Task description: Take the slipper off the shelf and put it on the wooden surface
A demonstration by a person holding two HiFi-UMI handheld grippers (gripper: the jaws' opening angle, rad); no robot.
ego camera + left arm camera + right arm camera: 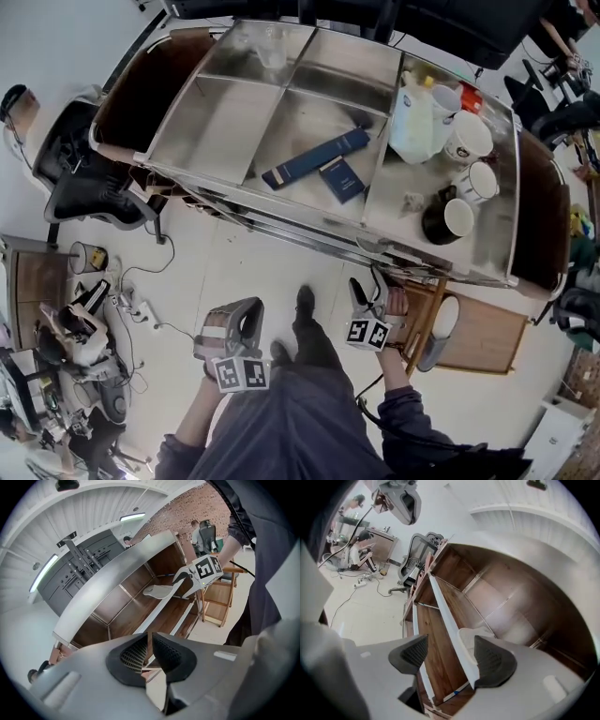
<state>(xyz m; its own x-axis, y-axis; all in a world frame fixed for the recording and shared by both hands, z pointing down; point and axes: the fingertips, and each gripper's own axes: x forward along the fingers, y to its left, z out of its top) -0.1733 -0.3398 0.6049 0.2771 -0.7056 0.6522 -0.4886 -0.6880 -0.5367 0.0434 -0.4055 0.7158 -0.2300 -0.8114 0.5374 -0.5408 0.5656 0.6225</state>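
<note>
A white slipper [469,638] lies on a wooden shelf [433,639] inside the steel cart, just behind the shelf's pale front rail. My right gripper [451,641] is open in front of it; the slipper shows beside the right pad, not pressed. In the left gripper view the same slipper [159,591] rests on the shelf with the right gripper [182,577] at its end. From the head view the right gripper [366,292] reaches under the cart top, which hides that slipper. A second grey slipper [438,333] lies on a wooden stool [487,337]. The left gripper [251,309] hangs shut and empty.
The steel cart top [216,122] carries two blue books [317,157], several cups [467,139] and a white jug [412,117]. An office chair [84,178] stands at the left. Cables and clutter [84,319] cover the floor at the lower left.
</note>
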